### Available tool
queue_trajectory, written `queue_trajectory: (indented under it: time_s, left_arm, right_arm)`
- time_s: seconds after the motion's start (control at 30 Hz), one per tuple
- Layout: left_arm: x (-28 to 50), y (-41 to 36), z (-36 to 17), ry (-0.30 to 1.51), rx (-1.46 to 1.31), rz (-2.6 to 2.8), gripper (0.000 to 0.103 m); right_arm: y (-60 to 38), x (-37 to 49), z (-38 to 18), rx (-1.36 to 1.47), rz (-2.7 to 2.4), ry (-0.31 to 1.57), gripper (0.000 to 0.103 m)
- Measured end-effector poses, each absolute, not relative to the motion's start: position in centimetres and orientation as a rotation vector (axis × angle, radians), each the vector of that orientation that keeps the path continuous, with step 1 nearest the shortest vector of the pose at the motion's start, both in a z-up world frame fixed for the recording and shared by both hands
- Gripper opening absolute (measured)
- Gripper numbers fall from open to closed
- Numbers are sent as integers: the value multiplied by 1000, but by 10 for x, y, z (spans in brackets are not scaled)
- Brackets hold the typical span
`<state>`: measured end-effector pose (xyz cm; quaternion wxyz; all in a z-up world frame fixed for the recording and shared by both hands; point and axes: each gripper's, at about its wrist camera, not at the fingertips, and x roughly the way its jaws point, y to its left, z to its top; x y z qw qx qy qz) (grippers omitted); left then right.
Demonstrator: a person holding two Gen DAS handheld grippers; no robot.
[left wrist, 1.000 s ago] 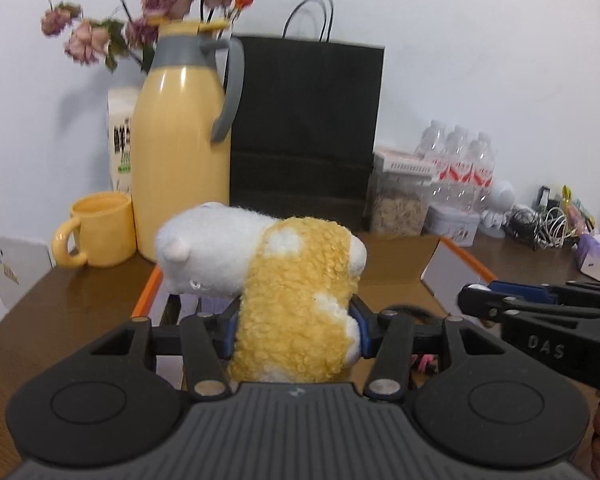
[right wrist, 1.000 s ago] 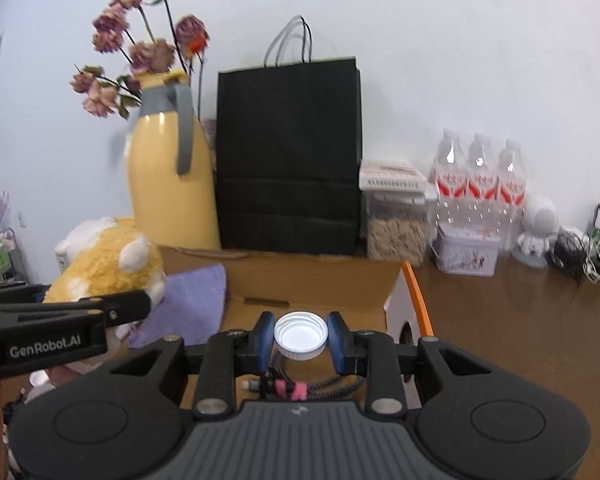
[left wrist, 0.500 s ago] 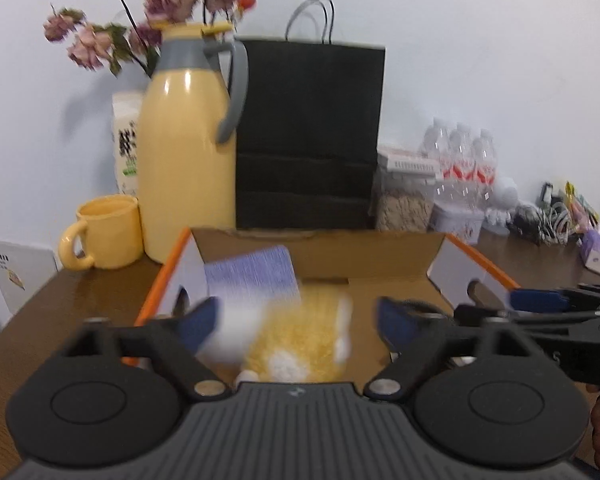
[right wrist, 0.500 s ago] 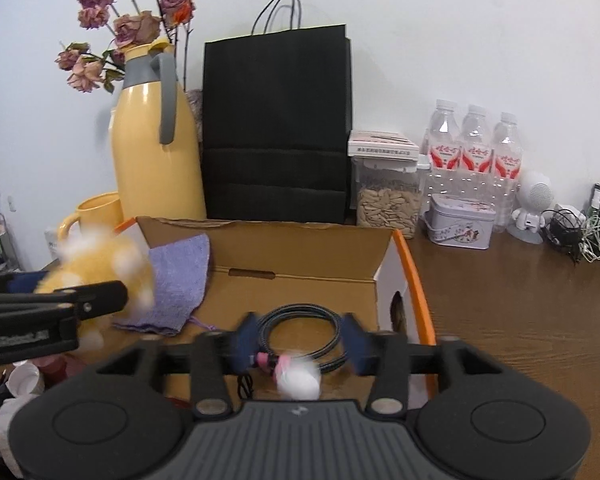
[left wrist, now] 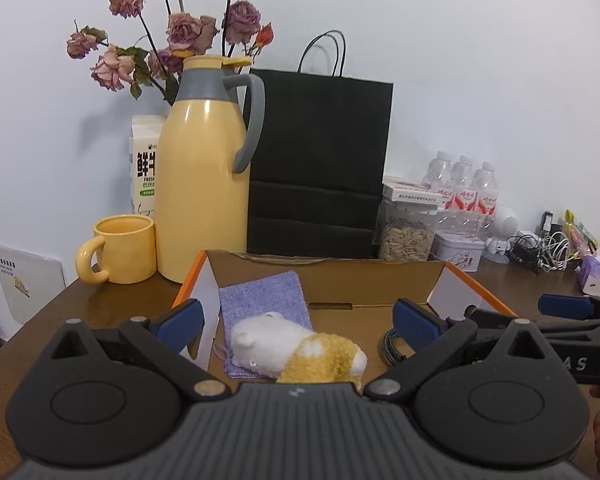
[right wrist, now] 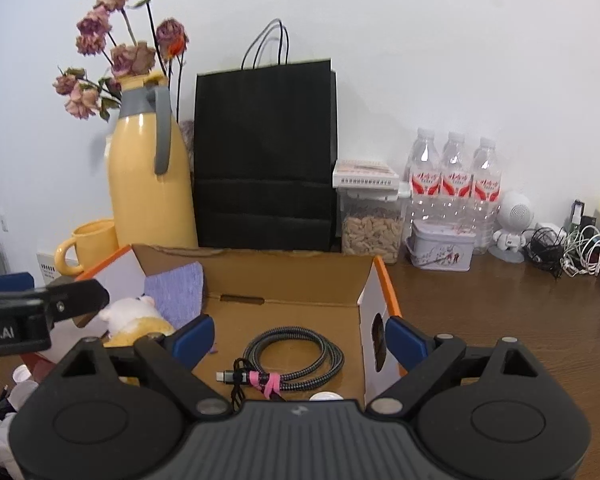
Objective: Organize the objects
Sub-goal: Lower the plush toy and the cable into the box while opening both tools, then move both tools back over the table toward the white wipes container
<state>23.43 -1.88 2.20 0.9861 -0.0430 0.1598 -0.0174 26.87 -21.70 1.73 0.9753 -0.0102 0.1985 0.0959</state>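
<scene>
An open cardboard box (left wrist: 340, 280) with orange edges lies in front of both grippers. Inside it a white and yellow plush toy (left wrist: 296, 350) rests on a purple cloth pouch (left wrist: 260, 300) at the left. My left gripper (left wrist: 298, 318) is open above the toy and touches nothing. In the right wrist view a coiled braided cable (right wrist: 296, 356) with a pink tie lies on the floor of the box (right wrist: 292, 280). A white cap (right wrist: 326, 396) lies beside it, half hidden by the gripper body. The jaws of my right gripper (right wrist: 300, 338) are opening, with nothing gripped between them.
Behind the box stand a yellow thermos jug (left wrist: 202, 184) with dried roses, a yellow mug (left wrist: 120, 254), a black paper bag (left wrist: 320, 160), a seed jar (left wrist: 408, 232), a tin (right wrist: 440, 246) and water bottles (right wrist: 454, 184). Tangled cables (right wrist: 564, 248) lie at the far right.
The left jaws opened and the plush toy dropped onto the pouch in the box. The right jaws opened and the white cap fell into the box beside the cable.
</scene>
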Motion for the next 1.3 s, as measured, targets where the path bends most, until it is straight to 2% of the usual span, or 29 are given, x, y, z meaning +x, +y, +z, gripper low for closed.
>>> queue_trajectory:
  time_s: [0.13, 0.43, 0.93, 1.3]
  left_arm:
    - [222, -16, 24, 295, -93, -41, 103]
    - [182, -9, 30, 307, -89, -53, 103]
    - [103, 17, 12, 392, -79, -33, 103]
    - [68, 33, -12, 476, -113, -43, 103]
  right_arm:
    - [-220, 252, 23, -21, 203, 360, 99]
    - [-214, 204, 27, -64, 241, 319, 103]
    - [-209, 112, 3, -76, 275, 412, 103]
    - [-207, 77, -24, -44, 273, 509, 103]
